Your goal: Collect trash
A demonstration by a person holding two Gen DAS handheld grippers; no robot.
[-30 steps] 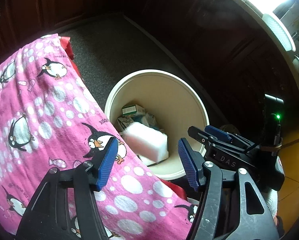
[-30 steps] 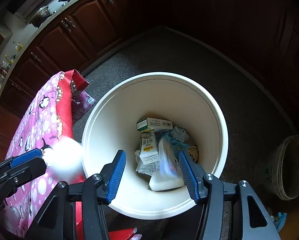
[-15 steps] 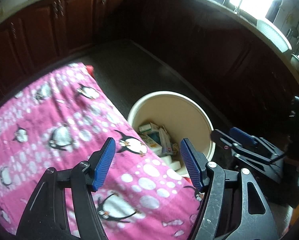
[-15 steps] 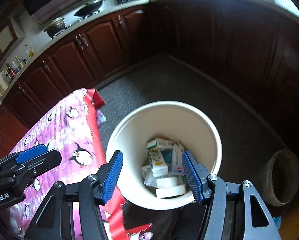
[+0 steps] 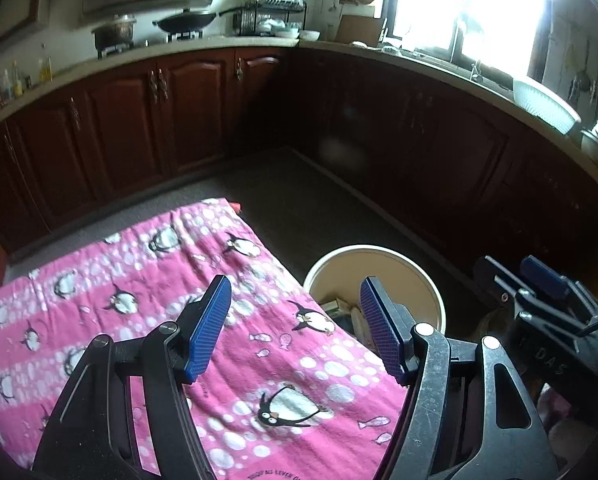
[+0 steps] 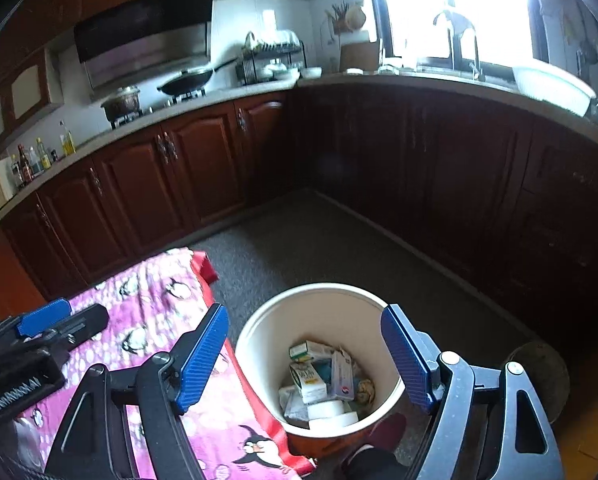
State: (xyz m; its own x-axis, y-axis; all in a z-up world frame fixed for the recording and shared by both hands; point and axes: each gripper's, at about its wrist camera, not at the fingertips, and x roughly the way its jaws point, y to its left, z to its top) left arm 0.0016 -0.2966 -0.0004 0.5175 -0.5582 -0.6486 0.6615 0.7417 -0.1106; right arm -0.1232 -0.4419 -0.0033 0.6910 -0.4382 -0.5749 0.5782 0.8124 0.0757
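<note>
Right view only: you see down into the cream bucket (image 6: 319, 308): small cartons (image 6: 309, 376), a blue-and-white packet (image 6: 342, 374), two white foam blocks (image 6: 333, 414), all lying at its bottom.
Left view only: the pink penguin-print cloth (image 5: 147, 280) hides most of that trash; your right gripper (image 5: 539, 292) shows at the far right edge.
Textures: fleecy cloth, smooth round bucket wall, ribbed blue pads (image 6: 201, 354), speckled grey floor (image 6: 299, 240), dark red wood cabinets (image 6: 147, 184).
Left gripper (image 5: 295, 328): released, nothing between the jaws.
Right gripper (image 6: 305, 360): jaws opening, empty.
Dark round object (image 6: 539, 376) right of the bucket: possibly a basin, too dim to tell.
</note>
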